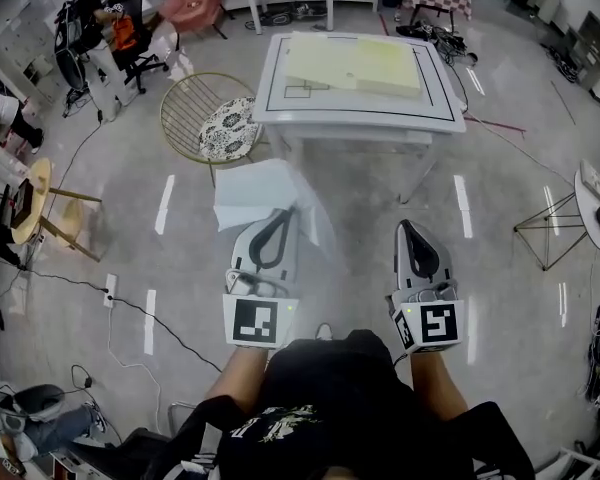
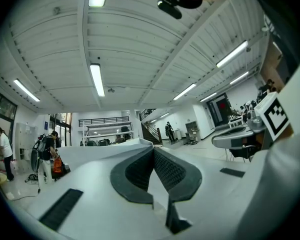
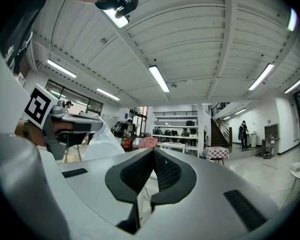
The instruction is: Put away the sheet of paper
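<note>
Table [image 1: 360, 118]: white, black line round the top, stood at the far side; pale yellow boards [image 1: 355, 63] lay on it.
Chair [image 1: 185, 108]: round wire frame, patterned cushion [image 1: 227, 128], just left of the table.
Sheet of paper [image 1: 250, 196]: white, crumpled, held up over the floor on the near side of the table and apart from it.
Left gripper [image 1: 279, 214]: jaws pinched onto the sheet's near edge, paper showing between the pads.
Right gripper [image 1: 405, 227]: jaws closed together, nothing between them, level with the left one.
</note>
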Demonstrator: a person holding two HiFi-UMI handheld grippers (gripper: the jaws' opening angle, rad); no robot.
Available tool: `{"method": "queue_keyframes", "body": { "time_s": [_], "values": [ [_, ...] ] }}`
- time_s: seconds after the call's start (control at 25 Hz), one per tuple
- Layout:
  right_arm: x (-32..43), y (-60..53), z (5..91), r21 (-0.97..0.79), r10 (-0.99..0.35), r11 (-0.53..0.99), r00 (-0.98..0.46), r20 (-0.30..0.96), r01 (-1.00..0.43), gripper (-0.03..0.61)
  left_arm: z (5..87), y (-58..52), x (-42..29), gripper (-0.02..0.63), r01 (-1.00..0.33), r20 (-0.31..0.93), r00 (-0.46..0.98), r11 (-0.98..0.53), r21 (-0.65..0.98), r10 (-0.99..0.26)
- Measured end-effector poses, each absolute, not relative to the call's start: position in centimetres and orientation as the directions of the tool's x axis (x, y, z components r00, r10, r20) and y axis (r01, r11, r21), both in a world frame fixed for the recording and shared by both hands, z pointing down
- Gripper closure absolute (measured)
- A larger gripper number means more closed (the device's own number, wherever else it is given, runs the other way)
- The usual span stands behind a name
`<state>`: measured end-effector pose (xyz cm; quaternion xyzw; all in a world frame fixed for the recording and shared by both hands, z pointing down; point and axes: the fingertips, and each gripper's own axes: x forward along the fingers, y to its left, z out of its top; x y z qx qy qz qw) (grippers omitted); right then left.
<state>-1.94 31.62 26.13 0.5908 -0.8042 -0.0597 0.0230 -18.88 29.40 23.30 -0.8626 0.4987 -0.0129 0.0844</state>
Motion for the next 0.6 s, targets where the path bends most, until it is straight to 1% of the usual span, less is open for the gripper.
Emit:
{"method": "queue_keyframes", "body": {
  "time_s": [0.6],
  "values": [
    [-2.6, 28.3, 26.9, 0.107, -0.954, 0.292, -0.297, -0.037, -0.951, 0.580, 23.9, 27.1, -19.5, 0.614, -0.853, -0.041, 0.506, -0.493, -0.175, -0.861]
  ]
}}
